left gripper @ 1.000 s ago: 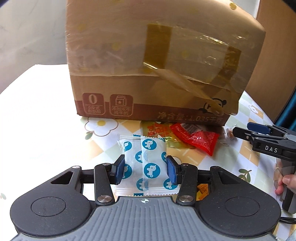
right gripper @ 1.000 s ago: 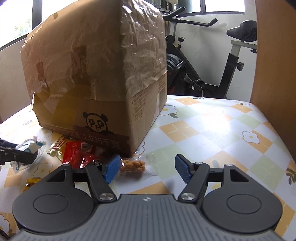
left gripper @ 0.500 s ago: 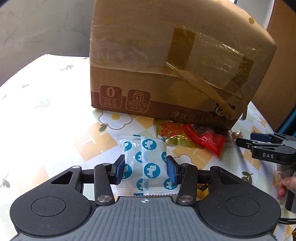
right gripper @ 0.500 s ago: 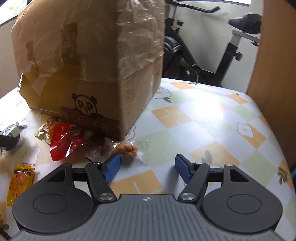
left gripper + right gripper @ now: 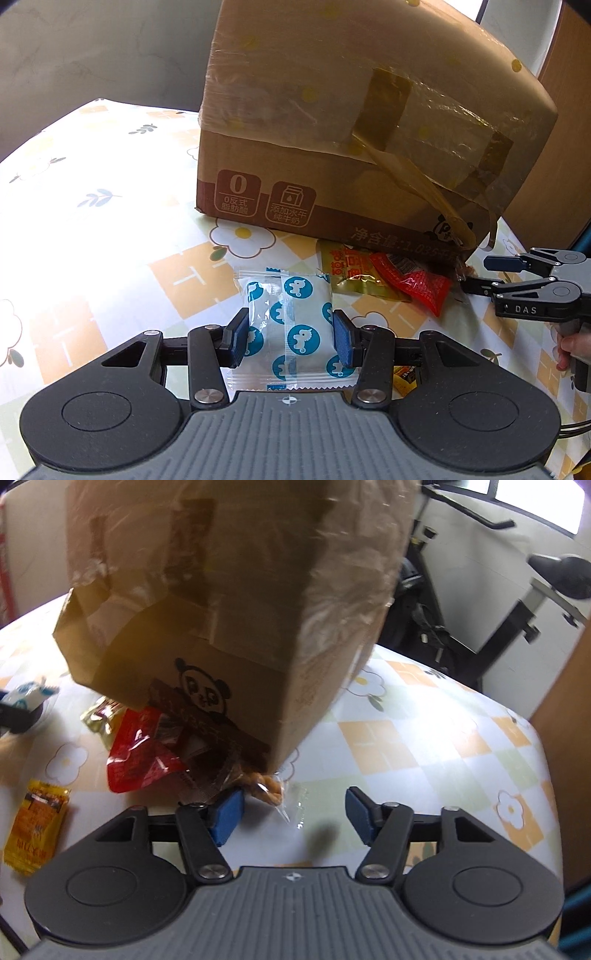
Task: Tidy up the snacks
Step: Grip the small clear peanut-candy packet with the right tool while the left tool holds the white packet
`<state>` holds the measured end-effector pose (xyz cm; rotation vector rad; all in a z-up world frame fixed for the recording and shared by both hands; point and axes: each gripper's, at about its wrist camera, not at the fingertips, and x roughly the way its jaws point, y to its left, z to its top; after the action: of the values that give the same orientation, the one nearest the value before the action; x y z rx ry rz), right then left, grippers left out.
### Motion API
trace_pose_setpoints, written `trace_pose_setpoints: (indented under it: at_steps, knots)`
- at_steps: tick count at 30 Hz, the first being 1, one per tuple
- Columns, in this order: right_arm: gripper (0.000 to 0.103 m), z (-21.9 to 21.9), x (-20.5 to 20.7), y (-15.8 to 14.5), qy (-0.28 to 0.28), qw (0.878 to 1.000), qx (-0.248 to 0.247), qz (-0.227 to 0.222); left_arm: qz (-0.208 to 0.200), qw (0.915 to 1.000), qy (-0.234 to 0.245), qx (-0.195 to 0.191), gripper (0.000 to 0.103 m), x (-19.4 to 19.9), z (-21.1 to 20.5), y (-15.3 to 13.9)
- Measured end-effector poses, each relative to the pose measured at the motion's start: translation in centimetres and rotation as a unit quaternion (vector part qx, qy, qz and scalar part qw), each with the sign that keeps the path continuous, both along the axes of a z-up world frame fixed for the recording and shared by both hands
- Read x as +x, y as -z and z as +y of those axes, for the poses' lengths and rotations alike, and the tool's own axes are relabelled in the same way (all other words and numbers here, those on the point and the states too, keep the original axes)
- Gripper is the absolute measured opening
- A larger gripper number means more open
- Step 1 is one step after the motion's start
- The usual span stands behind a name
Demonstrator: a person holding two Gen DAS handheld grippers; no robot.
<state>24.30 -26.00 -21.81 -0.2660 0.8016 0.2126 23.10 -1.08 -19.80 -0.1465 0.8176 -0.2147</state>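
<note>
Left wrist view: the left tongs (image 5: 290, 341) held a white packet with blue prints (image 5: 291, 325), both blue pads pressed on its sides; its lower edge was hidden behind the tool body. A cardboard box (image 5: 332, 147) stood on the surface (image 5: 92, 240), its top cut off by the frame. At its foot lay a gold packet (image 5: 347, 271) and a red packet (image 5: 413, 282), the red one overlapping the gold. A yellow packet (image 5: 404, 376) showed only as a corner behind the right linkage. At the right edge the right tongs (image 5: 476, 275) reached in toward the box corner, with the fingers of a hand (image 5: 570, 350) on the handle, mostly cut off. Compared with a second earlier, the box sat further right and more bare surface showed on the left, while the grip on the white packet was unchanged.

Right wrist view: the right tongs (image 5: 293, 814) were closing, set fairly wide, the pads not yet pressing anything. A clear bag of brown twisted snacks (image 5: 266, 788) lay at the box corner, just beside the left pad and partly shadowed, its wrapper hard to make out. The red packet (image 5: 142, 753), gold packet (image 5: 99, 716) and yellow packet (image 5: 35, 827) lay to the left. The box (image 5: 240, 609) was blurred and loomed closer than a second earlier.
</note>
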Motion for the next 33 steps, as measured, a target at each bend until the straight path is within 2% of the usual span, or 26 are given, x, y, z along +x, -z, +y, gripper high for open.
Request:
trace_pose_setpoints:
  at_steps: [8,13,16,21,26,29,33]
  knots:
    - [0.060,1.6,0.0,0.0,-0.058,0.998,0.010,0.011,0.006,1.0000,-0.001,-0.004,0.049,0.1,0.0,0.2]
    - [0.060,2.1,0.7,0.2,-0.064,0.998,0.017,0.021,0.007,1.0000,-0.004,-0.004,0.049,0.2,0.0,0.2]
    - [0.060,1.6,0.8,0.1,-0.038,0.998,0.045,0.031,0.009,0.9999,-0.007,-0.007,0.049,0.3,0.1,0.3]
    - [0.061,1.3,0.0,-0.7,0.014,0.997,0.078,0.016,0.010,0.9999,-0.008,-0.008,0.049,0.2,0.0,0.4]
    - [0.061,0.1,-0.5,-1.2,0.086,0.985,0.144,0.033,0.007,0.9999,-0.005,-0.011,0.049,0.2,0.0,0.5]
    - [0.061,-0.1,-0.5,-1.1,0.105,0.977,0.179,0.050,0.008,0.9999,-0.009,-0.012,0.049,0.2,0.1,0.5]
    - [0.061,0.3,0.1,-0.8,0.114,0.978,0.168,0.051,0.007,0.9998,-0.010,-0.014,0.049,0.1,0.1,0.5]
